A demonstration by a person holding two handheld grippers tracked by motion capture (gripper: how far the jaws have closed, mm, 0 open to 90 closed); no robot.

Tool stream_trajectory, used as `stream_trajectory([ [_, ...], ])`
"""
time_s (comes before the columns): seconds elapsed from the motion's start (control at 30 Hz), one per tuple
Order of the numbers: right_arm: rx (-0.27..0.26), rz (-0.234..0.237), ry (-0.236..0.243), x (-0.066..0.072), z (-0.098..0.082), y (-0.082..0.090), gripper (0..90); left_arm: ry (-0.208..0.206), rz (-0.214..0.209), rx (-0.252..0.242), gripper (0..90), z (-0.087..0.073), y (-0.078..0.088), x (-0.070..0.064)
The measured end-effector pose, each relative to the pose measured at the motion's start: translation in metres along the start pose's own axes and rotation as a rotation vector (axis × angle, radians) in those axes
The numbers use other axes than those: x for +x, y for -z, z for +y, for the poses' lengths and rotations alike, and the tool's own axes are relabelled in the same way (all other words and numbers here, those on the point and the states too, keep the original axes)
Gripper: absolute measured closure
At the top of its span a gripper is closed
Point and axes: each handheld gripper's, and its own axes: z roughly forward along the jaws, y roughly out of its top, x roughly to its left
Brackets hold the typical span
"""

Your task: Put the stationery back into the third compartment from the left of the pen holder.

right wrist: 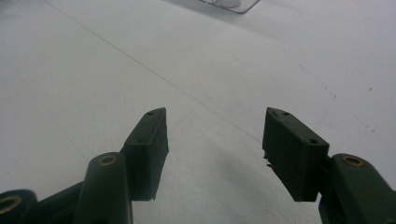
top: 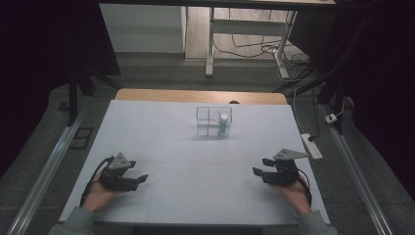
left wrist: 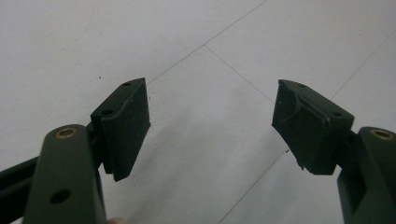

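Overhead, bottle (top: pixel 223 124) inside clear organizer (top: pixel 214 121); right hand-held gripper (right wrist: pixel 214 140) view catches organizer corner.

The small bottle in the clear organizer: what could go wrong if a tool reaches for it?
1. The bottle stands upright in a narrow compartment of the clear organizer; an open tool may bump the thin walls and push the organizer along the table.
2. The transparent walls are hard to see, so the right tool may misjudge them.

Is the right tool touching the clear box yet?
Apart. In the high view the right tool sits near the table's front edge, with bare white surface between it and the clear box far across; its jaws are open and empty.
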Motion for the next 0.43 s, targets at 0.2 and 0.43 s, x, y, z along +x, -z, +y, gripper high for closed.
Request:
stream_trajectory([
  [0.2, -0.001, -0.003, 0.001, -0.0001, 0.0002, 0.0003, 40.3, -0.003, 0.0, 0.002, 27.5, 0.0, 0.0003, 0.0001],
  [0.43, 0.007, -0.006, 0.005, 0.0004, 0.0001, 0.0002, 40.1, -0.003, 0.0, 0.002, 27.5, 0.0002, 0.0, 0.0001],
])
